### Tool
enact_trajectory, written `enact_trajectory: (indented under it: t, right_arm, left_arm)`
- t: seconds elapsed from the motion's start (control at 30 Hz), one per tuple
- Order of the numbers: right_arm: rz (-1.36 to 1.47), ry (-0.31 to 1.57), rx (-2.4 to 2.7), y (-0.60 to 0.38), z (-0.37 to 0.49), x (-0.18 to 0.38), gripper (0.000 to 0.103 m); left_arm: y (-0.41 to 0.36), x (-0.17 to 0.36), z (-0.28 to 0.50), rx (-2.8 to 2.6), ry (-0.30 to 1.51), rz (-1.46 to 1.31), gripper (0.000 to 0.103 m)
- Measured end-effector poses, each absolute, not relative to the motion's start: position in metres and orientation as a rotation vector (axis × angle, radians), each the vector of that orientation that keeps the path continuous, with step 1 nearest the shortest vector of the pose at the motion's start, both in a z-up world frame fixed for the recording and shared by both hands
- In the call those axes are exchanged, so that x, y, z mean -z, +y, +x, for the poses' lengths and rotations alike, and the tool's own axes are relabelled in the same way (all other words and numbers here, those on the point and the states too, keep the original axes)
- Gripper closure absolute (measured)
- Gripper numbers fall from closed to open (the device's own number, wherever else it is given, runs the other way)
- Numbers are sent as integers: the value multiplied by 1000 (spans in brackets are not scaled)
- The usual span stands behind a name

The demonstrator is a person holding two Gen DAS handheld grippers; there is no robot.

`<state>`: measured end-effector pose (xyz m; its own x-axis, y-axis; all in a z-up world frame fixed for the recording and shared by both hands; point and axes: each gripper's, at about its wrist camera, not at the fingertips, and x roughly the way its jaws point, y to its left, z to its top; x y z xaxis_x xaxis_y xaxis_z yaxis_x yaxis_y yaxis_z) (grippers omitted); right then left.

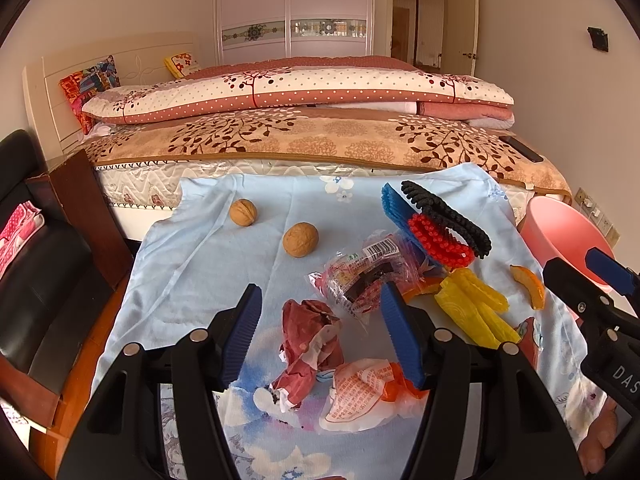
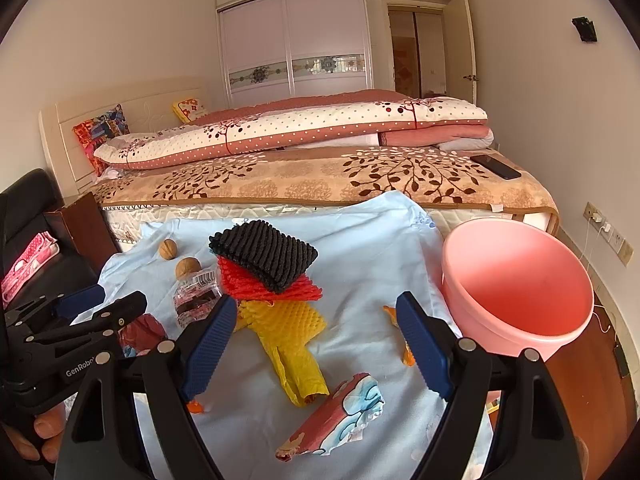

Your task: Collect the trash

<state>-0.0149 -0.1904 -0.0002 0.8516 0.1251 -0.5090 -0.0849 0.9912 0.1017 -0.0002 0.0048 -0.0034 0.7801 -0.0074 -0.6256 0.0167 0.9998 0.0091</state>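
Trash lies on a light blue cloth (image 1: 208, 240). My left gripper (image 1: 322, 334) is open, its blue pads on either side of a crumpled dark red wrapper (image 1: 310, 344), close above it. Beside it are a white and orange wrapper (image 1: 360, 392) and a clear snack packet (image 1: 360, 276). My right gripper (image 2: 316, 344) is open above a yellow foam net (image 2: 288, 332). A red, white and blue wrapper (image 2: 336, 416) lies near its lower edge. Black foam net (image 2: 266, 254) is stacked on red foam net (image 2: 256, 284). An orange peel (image 1: 530, 284) lies to the right.
A pink bucket (image 2: 516, 284) stands at the cloth's right edge. Two walnuts (image 1: 243, 212) (image 1: 300, 239) sit at the far left of the cloth. The bed (image 1: 300, 140) with folded quilts runs behind. A black chair (image 1: 36, 264) is on the left.
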Motion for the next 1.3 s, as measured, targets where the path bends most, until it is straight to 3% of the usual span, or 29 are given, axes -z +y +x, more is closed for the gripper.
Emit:
enact_trajectory:
  t: [1.3]
  right_arm:
    - [97, 552, -137, -194, -15, 4, 24]
  left_arm:
    - [1, 4, -5, 41, 678, 14, 41]
